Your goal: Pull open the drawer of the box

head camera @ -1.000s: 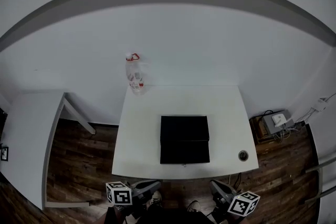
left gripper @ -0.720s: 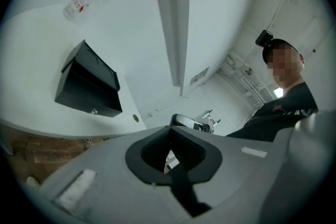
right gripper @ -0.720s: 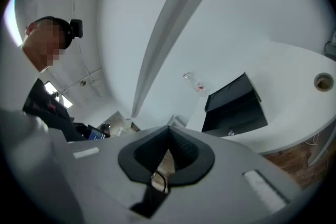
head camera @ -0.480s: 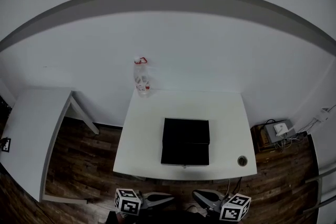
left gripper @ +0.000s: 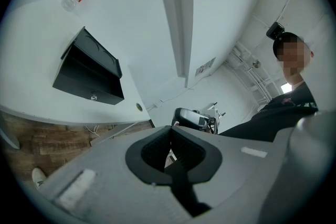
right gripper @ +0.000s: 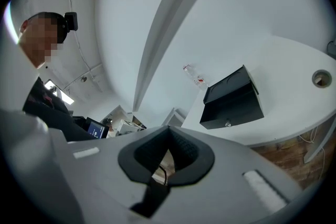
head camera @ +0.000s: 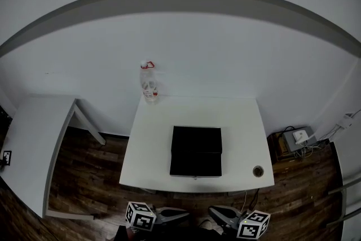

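The black box (head camera: 196, 150) sits mid-table on the white table (head camera: 242, 121), its drawer front facing the near edge with a small knob (head camera: 196, 178); the drawer looks closed. My left gripper (head camera: 185, 215) and right gripper (head camera: 212, 211) hover below the table's front edge, tips pointing toward each other, well short of the box. In the left gripper view the jaws (left gripper: 170, 129) are shut and empty, with the box (left gripper: 89, 73) far off at upper left. In the right gripper view the jaws (right gripper: 168, 128) are also shut and empty, with the box (right gripper: 233, 99) at right.
A clear plastic bottle (head camera: 149, 83) with a red cap stands at the table's far left corner. A round cable hole (head camera: 258, 170) is near the front right corner. A second white table (head camera: 31, 144) stands to the left. A person shows in both gripper views.
Both grippers dropped lower in the head view and turned so their tips point inward toward each other. The box has not moved.
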`<move>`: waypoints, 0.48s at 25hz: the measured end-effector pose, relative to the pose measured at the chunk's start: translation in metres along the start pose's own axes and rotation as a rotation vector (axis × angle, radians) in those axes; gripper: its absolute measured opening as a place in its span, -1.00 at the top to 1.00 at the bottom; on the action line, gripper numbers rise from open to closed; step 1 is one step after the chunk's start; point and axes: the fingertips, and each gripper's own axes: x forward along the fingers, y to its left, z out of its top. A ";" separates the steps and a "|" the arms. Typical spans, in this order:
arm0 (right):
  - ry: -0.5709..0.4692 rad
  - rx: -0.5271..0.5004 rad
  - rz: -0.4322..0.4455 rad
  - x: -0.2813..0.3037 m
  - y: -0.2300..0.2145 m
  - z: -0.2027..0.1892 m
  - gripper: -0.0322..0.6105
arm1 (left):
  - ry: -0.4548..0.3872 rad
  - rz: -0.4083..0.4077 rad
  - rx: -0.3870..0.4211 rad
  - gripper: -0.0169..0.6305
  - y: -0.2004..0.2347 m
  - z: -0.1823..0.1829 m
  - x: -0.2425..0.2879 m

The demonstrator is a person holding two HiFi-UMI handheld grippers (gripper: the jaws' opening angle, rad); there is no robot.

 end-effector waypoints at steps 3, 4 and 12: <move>-0.009 0.005 -0.009 -0.004 -0.002 0.001 0.89 | 0.026 -0.002 -0.001 0.94 0.001 -0.002 0.005; -0.012 0.007 -0.013 -0.005 -0.003 0.002 0.89 | 0.032 0.000 0.008 0.94 0.002 -0.002 0.007; 0.001 0.007 -0.014 -0.002 -0.006 0.002 0.89 | 0.047 0.002 0.018 0.94 0.004 0.000 0.010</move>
